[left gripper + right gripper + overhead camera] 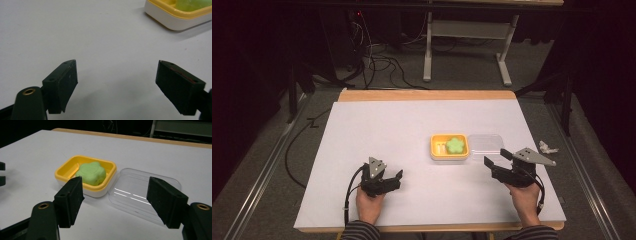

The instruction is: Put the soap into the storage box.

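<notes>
A yellow tray with a white base [434, 146] sits right of the table's middle, and a green flower-shaped block [456, 145] lies in it. A clear plastic lid [486, 143] lies flat against the tray's right side. My left gripper [394, 176] rests low near the front, left of the tray, open with nothing between its jaws. My right gripper [496, 157] hovers just in front of the lid, also open and empty. The right gripper view looks over my right gripper [115, 183] at the tray [62, 173], block [91, 173] and lid [140, 191]. Past my left gripper [117, 66], a tray corner [172, 21] appears.
A white sheet [377, 130] covers the wooden table [427, 95]. A small crumpled white object [548, 147] lies just past the table's right edge. Cables [377, 62] and a desk frame [467, 30] stand on the floor behind the table.
</notes>
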